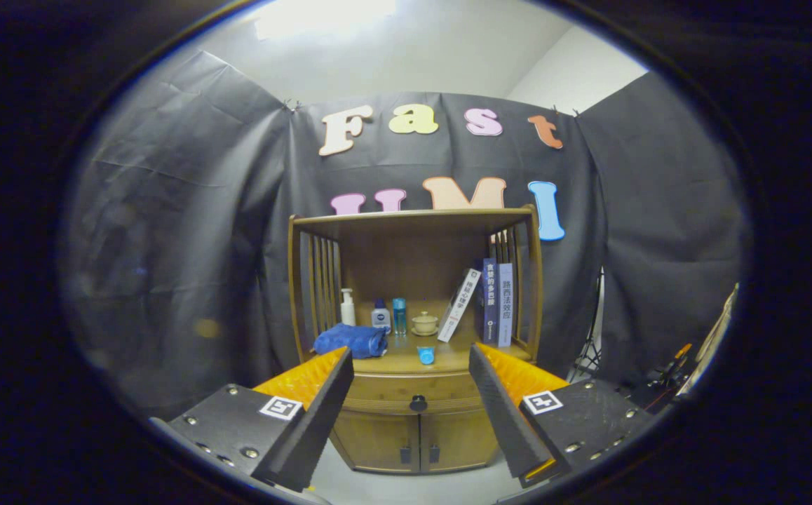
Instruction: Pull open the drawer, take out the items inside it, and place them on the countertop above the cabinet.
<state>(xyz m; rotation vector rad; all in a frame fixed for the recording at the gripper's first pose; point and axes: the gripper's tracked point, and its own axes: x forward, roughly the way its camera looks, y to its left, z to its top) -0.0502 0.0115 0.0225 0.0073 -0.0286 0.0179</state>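
Spread wide, gripping nothing: black-and-orange two-finger gripper point(411, 393). Beyond and between its fingertips, closed brown wooden drawer point(406, 389) with round dark knob point(418, 403), under wooden countertop point(448, 358) bearing folded blue towel point(350, 341).

A: You can't see into the drawer point(411, 388); it's shut, so its contents are hidden. The tongs point(411, 365) stand wide apart and their fingers point(315, 393) cover both ends of the drawer front.

B: The desk point(448, 356)?

A: Your fingers cut off its corners, and the blue towel point(351, 339) is partly behind one. The small bottles point(381, 315) and the book spines point(505, 303) are too small for you to read.

B: Cabinet doors point(416, 438)?

A: Outer edges hidden behind the fingers.
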